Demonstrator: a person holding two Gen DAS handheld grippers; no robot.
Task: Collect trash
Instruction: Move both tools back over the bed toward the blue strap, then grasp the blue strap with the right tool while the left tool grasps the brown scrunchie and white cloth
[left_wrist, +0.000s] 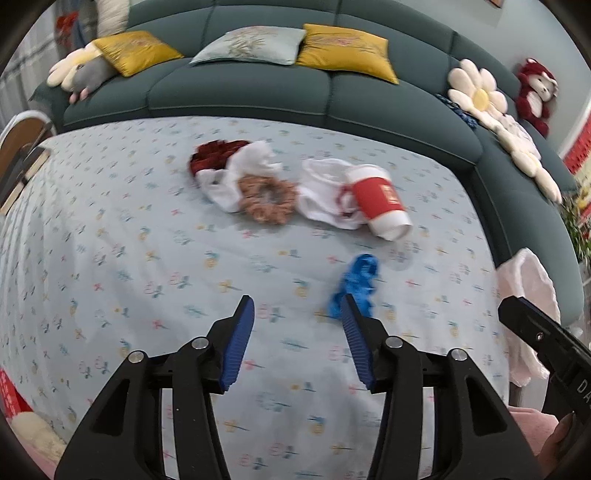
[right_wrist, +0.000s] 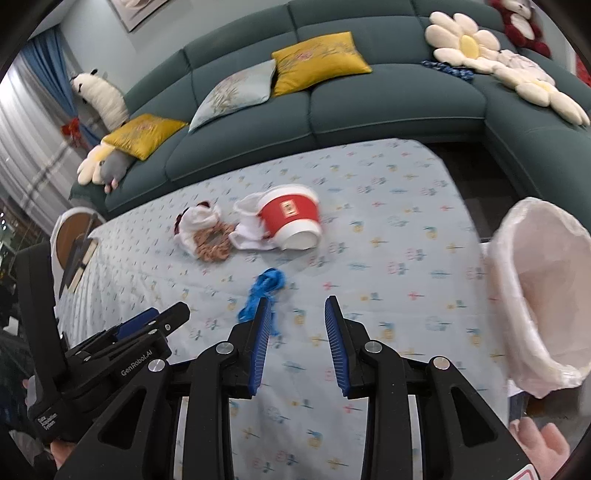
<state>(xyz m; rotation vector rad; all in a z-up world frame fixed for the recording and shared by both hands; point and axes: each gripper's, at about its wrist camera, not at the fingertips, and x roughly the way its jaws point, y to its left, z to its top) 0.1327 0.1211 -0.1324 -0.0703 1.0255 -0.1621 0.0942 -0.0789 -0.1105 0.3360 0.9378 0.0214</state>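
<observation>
Left gripper (left_wrist: 297, 314) held low over the table (left_wrist: 110, 229), pointing toward the sofa (left_wrist: 236, 92); jaws spread wide, holding nothing. Blue ribbed pads on black plastic arms with metal pivot pins. Right gripper (right_wrist: 297, 314) level beside it, likewise angled forward over the table, jaws spread and empty. Each gripper partly seen in the other's view: right gripper's black tip at the right edge of the left view, left gripper seen side-on at lower left of the right view, white lettering on its body.

Table covered in pale blue cloth with small flower print. Blue scrap (left_wrist: 356, 284), crinkled and thin, lying just ahead of the left gripper's right finger and partly hidden by it; in the right view the same scrap (right_wrist: 264, 288) just beyond the right gripper's left finger. Material not clear through blur.

Further back, cup (left_wrist: 380, 201) on its side, white with red band, mouth toward the camera, touching crumpled white tissue (left_wrist: 321, 188). Peach scrunchie (left_wrist: 267, 199), ruffled ring, against a second white tissue (left_wrist: 229, 181); dark red scrunchie (left_wrist: 216, 155) partly hidden behind that.

Bin (right_wrist: 539, 291) at the table's right edge, lined with pale pink bag, tilted mouth open toward the camera; lower part cut off.

Fingers (right_wrist: 543, 443) at lower right, cropped by the lens rim.
</observation>
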